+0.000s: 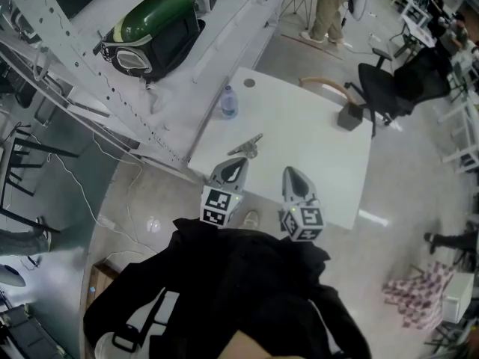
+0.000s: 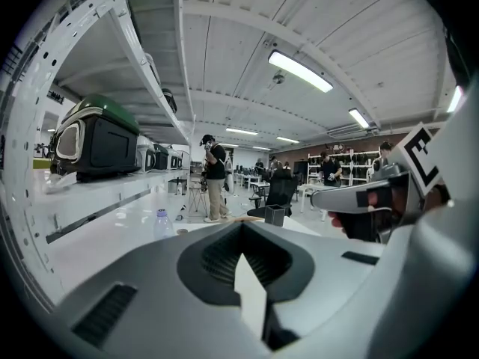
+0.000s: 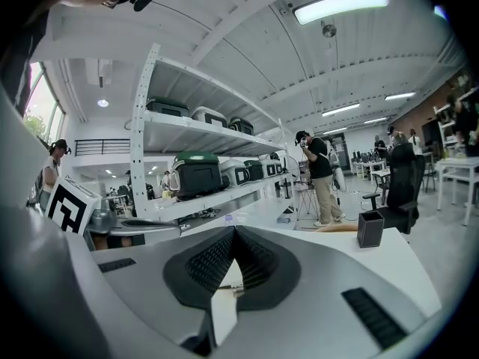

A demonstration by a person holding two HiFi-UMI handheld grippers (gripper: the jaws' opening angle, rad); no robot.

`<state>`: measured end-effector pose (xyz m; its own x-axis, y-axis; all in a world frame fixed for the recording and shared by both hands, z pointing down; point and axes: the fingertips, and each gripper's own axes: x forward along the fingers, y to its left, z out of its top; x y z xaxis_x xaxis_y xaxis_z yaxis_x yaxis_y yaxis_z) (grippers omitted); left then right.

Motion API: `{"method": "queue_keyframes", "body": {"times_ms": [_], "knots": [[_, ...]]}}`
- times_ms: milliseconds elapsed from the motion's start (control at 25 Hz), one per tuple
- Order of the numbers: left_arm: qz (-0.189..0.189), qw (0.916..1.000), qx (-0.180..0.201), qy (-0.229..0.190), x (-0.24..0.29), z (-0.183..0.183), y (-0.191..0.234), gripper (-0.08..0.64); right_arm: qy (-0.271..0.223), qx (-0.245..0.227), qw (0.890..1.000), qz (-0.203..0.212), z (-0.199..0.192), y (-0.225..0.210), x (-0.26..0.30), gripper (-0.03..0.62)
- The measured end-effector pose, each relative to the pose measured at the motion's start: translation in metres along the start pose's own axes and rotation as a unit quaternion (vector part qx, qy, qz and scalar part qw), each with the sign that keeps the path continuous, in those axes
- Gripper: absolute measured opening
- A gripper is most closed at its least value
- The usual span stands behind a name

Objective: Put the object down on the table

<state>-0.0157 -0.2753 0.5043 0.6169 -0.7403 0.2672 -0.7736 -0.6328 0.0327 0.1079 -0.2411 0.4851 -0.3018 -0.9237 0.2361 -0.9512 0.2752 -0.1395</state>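
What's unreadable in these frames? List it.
Metal object on the table: too small in the head view to identify; in the left gripper view the left gripper hides it behind its own body.
Round item near the bottle: too small, head view.
Bottle's fill level: too small in the head view, blurred in the left gripper view.

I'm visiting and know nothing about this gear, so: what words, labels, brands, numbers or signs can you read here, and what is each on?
No text is readable anywhere.
Left marker cube and right marker cube: black-and-white square patterns only, no letters or numbers.
Bottle: label too small to read.
Green-lidded case: no legible print.
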Motion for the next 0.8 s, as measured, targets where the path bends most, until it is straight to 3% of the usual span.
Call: {"method": "queue_keyframes", "body": {"times_ms": [800], "knots": [[0.004, 0.9999, 0.008, -0.004, 0.0001, -0.0026, 0.0003, 0.002, 0.006, 0.007, 1.0, -0.005, -0.0091, -0.0085, 0.0047, 0.002]]}}
